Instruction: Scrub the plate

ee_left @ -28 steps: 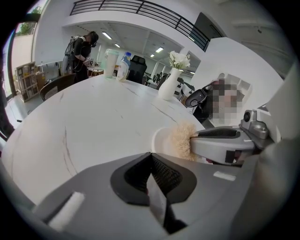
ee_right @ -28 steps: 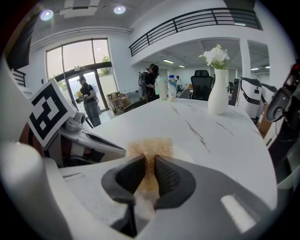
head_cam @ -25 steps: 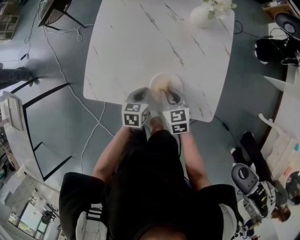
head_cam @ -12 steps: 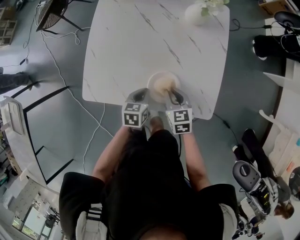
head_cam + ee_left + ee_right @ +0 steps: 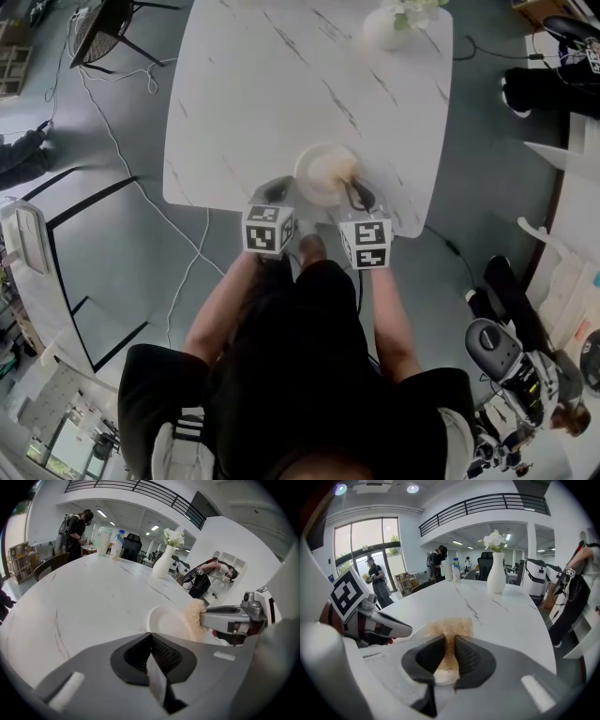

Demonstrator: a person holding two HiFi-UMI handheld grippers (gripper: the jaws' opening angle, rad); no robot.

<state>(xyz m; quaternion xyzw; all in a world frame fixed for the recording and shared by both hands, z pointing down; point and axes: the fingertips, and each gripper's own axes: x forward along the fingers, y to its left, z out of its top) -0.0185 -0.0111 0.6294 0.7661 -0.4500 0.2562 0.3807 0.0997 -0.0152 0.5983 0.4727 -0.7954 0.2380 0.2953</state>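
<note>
A white plate (image 5: 317,178) lies near the front edge of the marble table (image 5: 272,84). My left gripper (image 5: 278,188) is shut on the plate's near left rim, and a thin sliver of rim shows between its pads (image 5: 151,637). A tan scrubbing sponge (image 5: 337,168) rests on the right part of the plate, and my right gripper (image 5: 359,195) is shut on it. In the right gripper view the sponge (image 5: 451,629) sits between the pads over the plate (image 5: 440,676). The left gripper view shows the plate (image 5: 169,623) with the sponge (image 5: 194,618) at its right.
A white vase with flowers (image 5: 388,28) stands at the table's far right corner. Bottles (image 5: 110,542) stand at the far end of the table. A chair (image 5: 105,22) and cables (image 5: 141,178) are on the floor to the left. People stand in the background.
My right gripper has slid a little to the right across the plate with the sponge. The left gripper keeps its hold on the rim.
</note>
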